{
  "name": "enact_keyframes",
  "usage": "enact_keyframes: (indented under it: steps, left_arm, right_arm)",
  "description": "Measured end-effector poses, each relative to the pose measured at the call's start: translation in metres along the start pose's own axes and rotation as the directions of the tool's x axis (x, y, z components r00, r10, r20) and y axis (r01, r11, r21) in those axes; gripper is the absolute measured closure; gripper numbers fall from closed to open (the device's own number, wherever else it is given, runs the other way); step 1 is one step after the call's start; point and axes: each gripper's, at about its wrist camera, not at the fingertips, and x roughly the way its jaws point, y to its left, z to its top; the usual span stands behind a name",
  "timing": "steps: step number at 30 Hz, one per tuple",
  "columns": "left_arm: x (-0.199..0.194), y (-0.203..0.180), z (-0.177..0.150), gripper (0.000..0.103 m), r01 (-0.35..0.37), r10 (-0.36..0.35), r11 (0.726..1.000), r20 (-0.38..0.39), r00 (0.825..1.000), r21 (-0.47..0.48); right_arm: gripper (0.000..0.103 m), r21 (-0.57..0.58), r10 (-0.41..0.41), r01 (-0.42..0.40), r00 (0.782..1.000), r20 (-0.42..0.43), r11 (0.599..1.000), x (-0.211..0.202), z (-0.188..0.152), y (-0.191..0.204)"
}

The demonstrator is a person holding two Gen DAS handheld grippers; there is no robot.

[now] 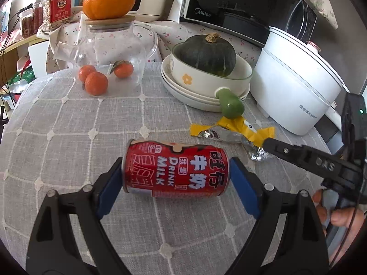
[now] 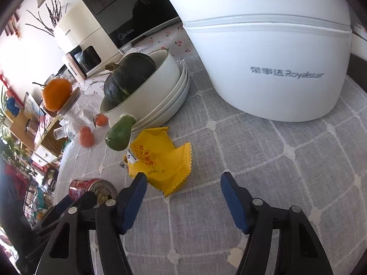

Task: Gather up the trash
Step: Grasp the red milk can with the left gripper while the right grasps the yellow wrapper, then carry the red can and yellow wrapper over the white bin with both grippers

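The can [image 1: 175, 168] lies on its side on the checked cloth of the worktop [image 1: 68, 137], set crosswise between the two blue pads of the left tongs [image 1: 176, 178], which bracket its ends; whether the pads already press on it cannot be told. On its red wall "DRINK MILK" is read beside large white Chinese characters. Just beyond it, the yellow wrapper [image 2: 158, 158] with its torn foil lining is lain flat, and the right tongs [image 2: 183, 194] are held released above the cloth, the wrapper only at the tip of one pad [image 2: 135, 197], probably lined up for a pinch. Small print on the wrapper cannot be read. Farther back, a green-handled bowl [image 1: 206, 78] stacked on plates is kept as a seat for a dark squash [image 1: 206, 55]. "Royalstar" is written on the white cooker [image 2: 275, 45], "Midea" on the microwave [image 1: 240, 4].
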Motion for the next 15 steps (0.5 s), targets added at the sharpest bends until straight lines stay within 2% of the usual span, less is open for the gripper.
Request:
enact_keyframes:
  steps: [2,3,4,6,7,15]
  left_arm:
    - [-0.005,0.003,-0.002,0.014,0.0,0.0,1.0,0.001,1.0,0.013]
    - [-0.006,0.005,-0.004,0.014,-0.001,0.001,1.0,-0.001,1.0,0.018]
    - [-0.008,0.007,-0.006,0.014,0.0,0.0,1.0,-0.004,1.0,0.02]
    - [-0.009,0.011,-0.01,0.014,0.002,-0.001,1.0,-0.012,1.0,0.023]
    - [-0.011,0.013,-0.012,0.014,0.003,-0.003,1.0,-0.012,1.0,0.024]
    - [-0.031,0.014,-0.023,0.014,0.021,-0.021,0.999,-0.018,1.0,0.031]
  right_arm:
    - [0.051,0.019,0.001,-0.001,1.0,-0.006,1.0,0.011,0.004,0.003]
    - [0.061,0.025,0.002,-0.002,1.0,-0.005,1.0,0.014,0.005,0.004]
    - [0.065,0.021,-0.006,0.006,1.0,-0.009,1.0,0.019,0.006,0.006]
    - [0.087,-0.005,-0.049,0.049,0.998,-0.026,0.999,0.027,0.004,0.011]
    - [0.092,-0.02,-0.071,0.07,0.997,-0.021,0.997,0.03,0.003,0.012]
    - [0.095,-0.021,-0.082,0.082,0.997,-0.01,0.996,0.01,-0.01,0.005]
